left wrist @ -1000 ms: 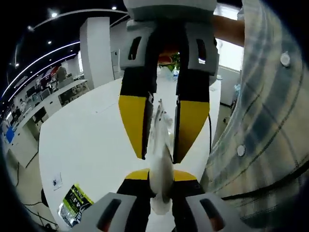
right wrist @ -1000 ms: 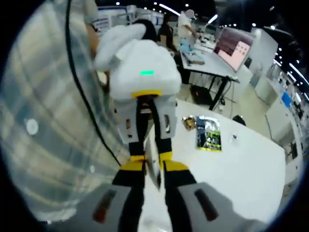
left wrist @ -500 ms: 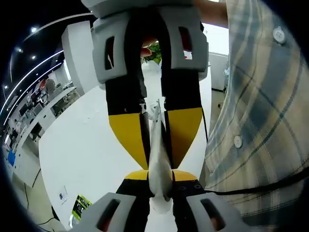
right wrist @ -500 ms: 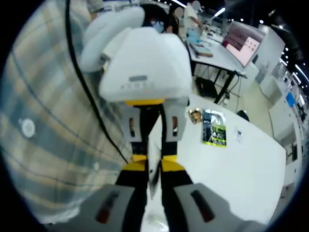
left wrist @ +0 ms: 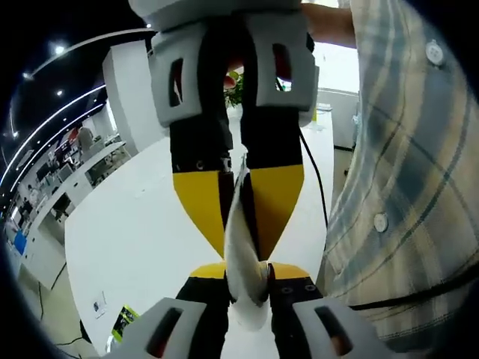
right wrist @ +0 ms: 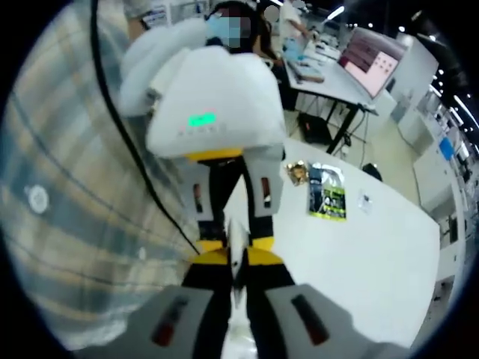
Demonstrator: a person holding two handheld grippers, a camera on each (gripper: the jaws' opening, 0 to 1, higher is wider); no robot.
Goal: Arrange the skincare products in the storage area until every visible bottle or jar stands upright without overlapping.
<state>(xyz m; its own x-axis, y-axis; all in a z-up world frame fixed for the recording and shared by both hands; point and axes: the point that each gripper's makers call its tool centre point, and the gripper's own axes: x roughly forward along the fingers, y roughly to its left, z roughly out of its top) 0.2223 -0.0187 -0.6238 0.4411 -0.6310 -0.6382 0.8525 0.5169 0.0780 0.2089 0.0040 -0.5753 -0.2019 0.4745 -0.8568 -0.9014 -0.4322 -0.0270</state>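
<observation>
**Two grippers pinch one thin white piece between them**

Both grippers face each other, tip to tip, above the white table (left wrist: 135,224). From the left gripper (left wrist: 248,278), the white piece (left wrist: 241,254) runs lengthwise straight ahead into the right gripper (left wrist: 238,198); its long axis follows both sets of fingers. Left fingers are clamped on its near end, right fingers on its far end. What the piece is cannot be told. Right of the piece, a plaid shirt (left wrist: 404,187) is near. Beyond it, packets (right wrist: 327,193) lie on the table.
</observation>
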